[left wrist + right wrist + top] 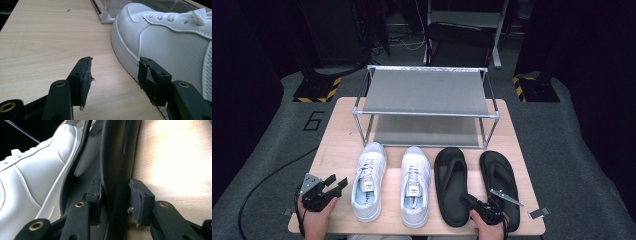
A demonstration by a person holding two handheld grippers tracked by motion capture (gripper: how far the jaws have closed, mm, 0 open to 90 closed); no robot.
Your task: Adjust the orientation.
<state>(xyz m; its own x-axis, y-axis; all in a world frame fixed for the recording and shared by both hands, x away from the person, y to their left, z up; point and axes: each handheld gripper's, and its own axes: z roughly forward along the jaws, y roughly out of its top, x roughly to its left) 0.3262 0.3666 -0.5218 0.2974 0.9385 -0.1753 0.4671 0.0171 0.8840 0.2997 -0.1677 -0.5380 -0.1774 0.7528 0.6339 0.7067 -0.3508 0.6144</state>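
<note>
A black thong sandal [451,180] lies right of centre on the table. My right gripper [467,199] straddles its right side wall near the heel. In the right gripper view the sandal [115,157] wall fills the gap of my right gripper [115,192], one pad on the footbed side, the other against the outer side. My left gripper [337,183] rests open at the front left, beside the left white sneaker [369,180]. In the left gripper view my left gripper [115,72] holds nothing, and the sneaker [170,45] sits just past its right jaw.
A second white sneaker [414,185] and a second black sandal [499,180] complete the row. A two-tier metal shoe rack [427,92] stands at the back of the wooden table [332,145]. A white sneaker [30,177] lies close beside the gripped sandal.
</note>
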